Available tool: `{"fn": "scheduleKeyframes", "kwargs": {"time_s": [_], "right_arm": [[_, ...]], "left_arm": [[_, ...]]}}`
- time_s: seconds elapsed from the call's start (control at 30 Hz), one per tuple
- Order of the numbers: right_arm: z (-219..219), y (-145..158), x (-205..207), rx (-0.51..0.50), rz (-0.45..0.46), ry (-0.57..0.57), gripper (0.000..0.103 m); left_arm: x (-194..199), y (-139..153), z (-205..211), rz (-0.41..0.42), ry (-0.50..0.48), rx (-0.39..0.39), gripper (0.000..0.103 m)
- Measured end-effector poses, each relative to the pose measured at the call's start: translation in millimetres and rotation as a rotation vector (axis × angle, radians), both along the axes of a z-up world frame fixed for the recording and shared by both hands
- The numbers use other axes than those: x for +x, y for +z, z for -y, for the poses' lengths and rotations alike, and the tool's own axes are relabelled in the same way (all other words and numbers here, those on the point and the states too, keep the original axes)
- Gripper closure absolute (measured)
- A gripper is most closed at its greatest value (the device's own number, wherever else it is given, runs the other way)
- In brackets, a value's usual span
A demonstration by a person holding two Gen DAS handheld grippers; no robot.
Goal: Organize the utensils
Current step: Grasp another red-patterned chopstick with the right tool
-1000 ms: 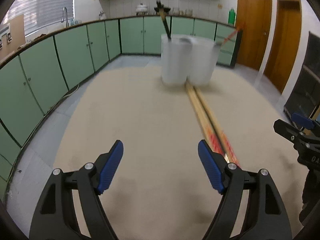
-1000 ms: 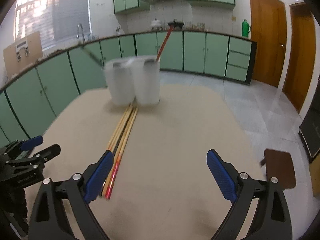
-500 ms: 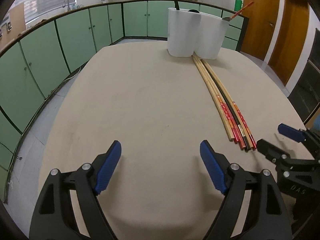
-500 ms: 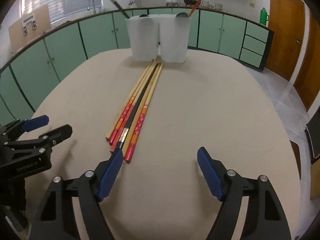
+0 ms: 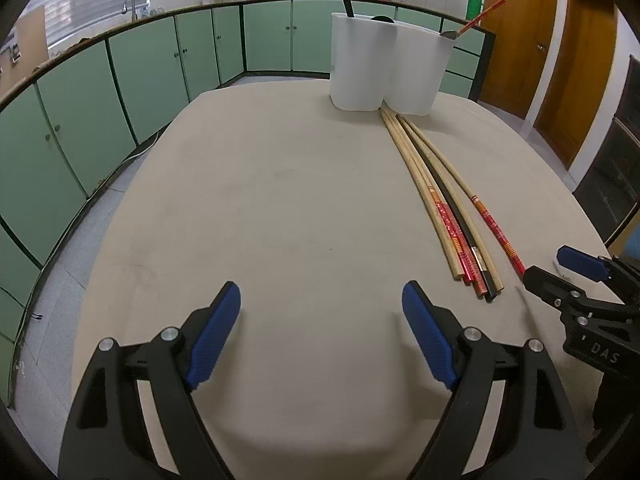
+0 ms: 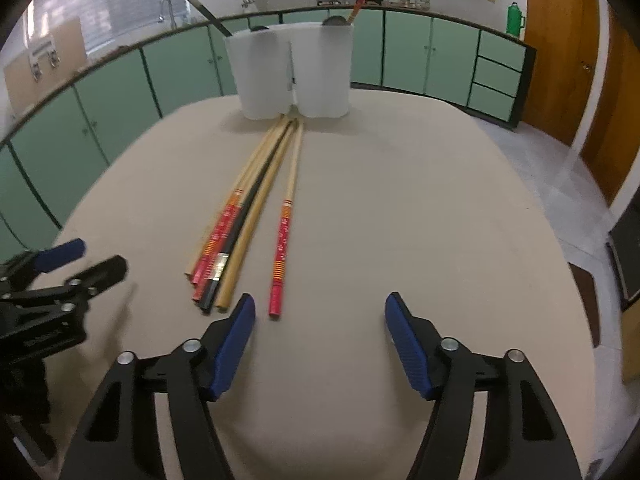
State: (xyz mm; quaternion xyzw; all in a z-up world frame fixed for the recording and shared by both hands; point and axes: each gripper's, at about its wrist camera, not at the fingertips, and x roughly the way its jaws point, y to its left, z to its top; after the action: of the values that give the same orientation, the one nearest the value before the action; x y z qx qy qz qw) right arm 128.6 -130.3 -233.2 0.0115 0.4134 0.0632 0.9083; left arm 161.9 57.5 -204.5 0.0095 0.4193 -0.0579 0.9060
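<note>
Chopsticks (image 6: 244, 216) lie bundled on the table (image 6: 400, 220), tips touching two white holders (image 6: 290, 72) that already hold one each. Most sorting remains, I judge. Left gripper (image 5: 321, 312) and right gripper (image 6: 320, 320) gape wide, empty.

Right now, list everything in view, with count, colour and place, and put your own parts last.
chopsticks: six, plain wood, red-patterned and one black; five bundled, one red-ended lying slightly apart on the right, on the table, tips toward the holders.
holders: two, white, side by side at the table's far end; a dark utensil stands in the left one, a red-handled one in the right.
table: one, beige.
cabinets: a run, green, along the walls.
doors: two, brown wood, far right.
bottle: one, green, on the counter.
left hand-held gripper: black, blue pads, open, empty.
right hand-held gripper: same, open, just short of the chopstick ends.
</note>
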Motion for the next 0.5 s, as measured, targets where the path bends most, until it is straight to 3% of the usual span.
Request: {"fn": "scheduleKeyframes", "kwargs": {"time_s": [0.37,0.43,0.5], "right_arm": [[-15.7,-2.5,0.3,0.005,-0.009,0.059,0.079],[-17.1,-2.9,3.0,0.003,-0.01,0.062,0.095],[-18.8,-2.7,4.7,0.0,-0.011,0.069,0.096]], "left_arm": [[2.6,0.9,1.7,-0.001,0.009,-0.003,0.022],[2.4,0.3,1.9,-0.003,0.008,-0.008,0.022],[2.7,-0.4,4.8,-0.006,0.002,-0.01,0.022]]}}
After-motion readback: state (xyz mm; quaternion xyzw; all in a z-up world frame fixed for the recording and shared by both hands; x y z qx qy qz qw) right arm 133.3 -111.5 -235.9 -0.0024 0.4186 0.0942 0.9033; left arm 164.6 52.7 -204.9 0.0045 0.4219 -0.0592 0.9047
